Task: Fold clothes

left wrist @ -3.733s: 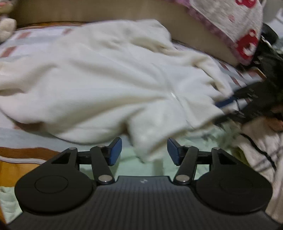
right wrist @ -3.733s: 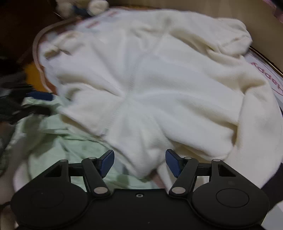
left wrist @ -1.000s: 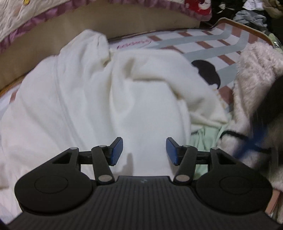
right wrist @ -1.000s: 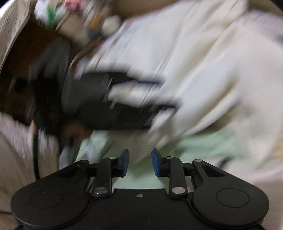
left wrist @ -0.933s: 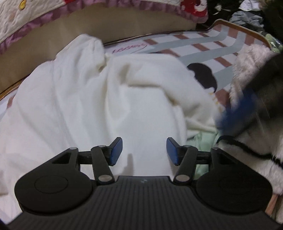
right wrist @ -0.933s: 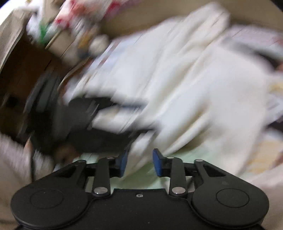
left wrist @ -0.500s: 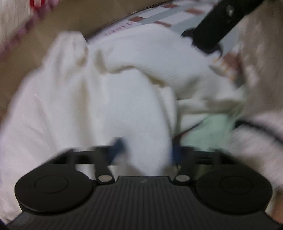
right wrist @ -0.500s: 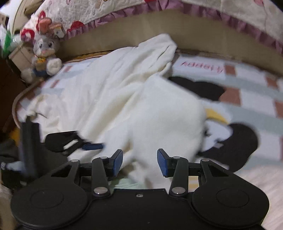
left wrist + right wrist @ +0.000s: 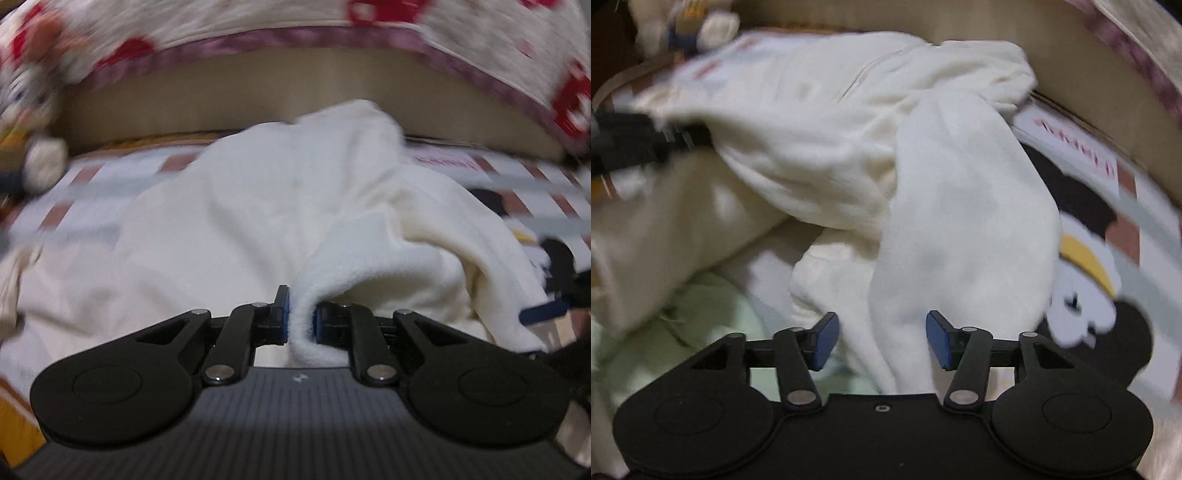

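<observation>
One cream fleece garment lies spread and rumpled across the patterned bed cover, its far end bunched up against the tan headboard panel. One thick fold of its edge runs down between the two blue pads of the left gripper, which are pinched tight onto the fleece. In the right wrist view the same garment shows one long sleeve-like length hanging toward the camera. That length lies between the two fingers of the right gripper, whose jaws are opening; neither pad presses on the cloth. One pale green garment lies partly under the cream one, at the lower left of that view. The bed cover there shows one cartoon figure in black, white and yellow. One stuffed toy, blurred, sits at the top left. One quilt with red motifs drapes above the headboard panel.
</observation>
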{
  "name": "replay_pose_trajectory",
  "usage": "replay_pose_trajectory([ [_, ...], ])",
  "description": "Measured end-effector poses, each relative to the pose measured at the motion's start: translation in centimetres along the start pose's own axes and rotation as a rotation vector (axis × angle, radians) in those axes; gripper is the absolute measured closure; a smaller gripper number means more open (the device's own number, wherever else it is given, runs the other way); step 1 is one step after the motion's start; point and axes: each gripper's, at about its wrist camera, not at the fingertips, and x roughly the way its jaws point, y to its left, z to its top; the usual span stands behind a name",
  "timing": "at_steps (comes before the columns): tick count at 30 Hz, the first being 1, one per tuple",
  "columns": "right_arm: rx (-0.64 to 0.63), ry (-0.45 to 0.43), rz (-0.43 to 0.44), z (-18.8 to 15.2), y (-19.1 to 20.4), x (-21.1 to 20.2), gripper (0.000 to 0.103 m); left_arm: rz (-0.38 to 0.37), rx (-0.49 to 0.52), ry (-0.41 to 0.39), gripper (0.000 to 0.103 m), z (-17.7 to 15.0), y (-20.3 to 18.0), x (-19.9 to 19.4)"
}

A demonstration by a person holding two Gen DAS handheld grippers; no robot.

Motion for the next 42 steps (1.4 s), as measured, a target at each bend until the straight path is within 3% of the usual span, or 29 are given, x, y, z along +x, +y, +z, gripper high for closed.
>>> replay_pose_trajectory([
  [4,0.057,-0.018,-0.035,-0.1,-1.2,0.3,0.042,0.059,-0.078,-0.031,0.091,-0.5,1.8,-0.2],
  [11,0.227,0.109,-0.004,-0.4,-4.2,3.4,0.04,0.044,-0.163,-0.027,0.091,-1.1,2.9,0.0],
  [13,0.301,0.078,0.095,-0.4,-5.5,2.9,0.064,0.034,-0.149,-0.031,0.091,-1.0,2.9,-0.5],
  [14,0.359,0.049,0.152,-0.5,-6.6,2.2,0.085,0.029,-0.138,-0.038,0.091,-0.9,2.8,-1.0],
  [16,0.475,-0.011,0.258,-0.6,-9.1,0.9,0.091,0.021,-0.125,-0.058,0.091,-0.7,2.7,-1.9],
  [17,0.482,-0.058,0.245,-0.4,-10.1,-0.5,0.092,0.015,-0.123,-0.062,0.091,-0.6,2.8,-2.2],
  [21,0.455,-0.259,0.135,0.9,-13.9,-6.4,0.093,-0.07,-0.088,-0.064,0.091,-0.4,2.4,-3.3],
  [24,0.282,-0.337,-0.13,2.4,-15.3,-10.9,0.094,-0.163,0.005,-0.054,0.091,-0.7,0.6,-3.9],
  [27,0.129,-0.387,-0.363,2.9,-16.0,-15.1,0.095,-0.316,0.066,-0.035,0.091,-0.9,-1.7,-4.3],
  [31,0.012,-0.348,-0.483,1.9,-18.3,-16.7,0.094,-0.487,0.102,0.036,0.09,-1.2,-4.5,-3.4],
  [33,-0.012,-0.238,-0.498,1.6,-20.3,-13.5,0.093,-0.529,0.112,0.099,0.088,-1.9,-5.7,-1.9],
  [36,0.057,-0.04,-0.421,0.4,-25.1,-6.5,0.087,-0.56,0.179,0.179,0.087,-3.4,-7.9,0.0],
  [39,0.433,0.045,-0.193,-2.6,-32.2,-2.5,0.085,-0.531,0.293,0.196,0.085,-4.7,-9.5,-0.2],
  [41,0.652,-0.007,-0.057,-5.2,-35.1,-2.7,0.074,-0.521,0.327,0.21,0.081,-5.4,-9.8,-0.3],
  [42,0.759,-0.039,0.011,-6.5,-36.5,-2.9,0.063,-0.52,0.306,0.218,0.081,-5.5,-9.4,0.0],
])
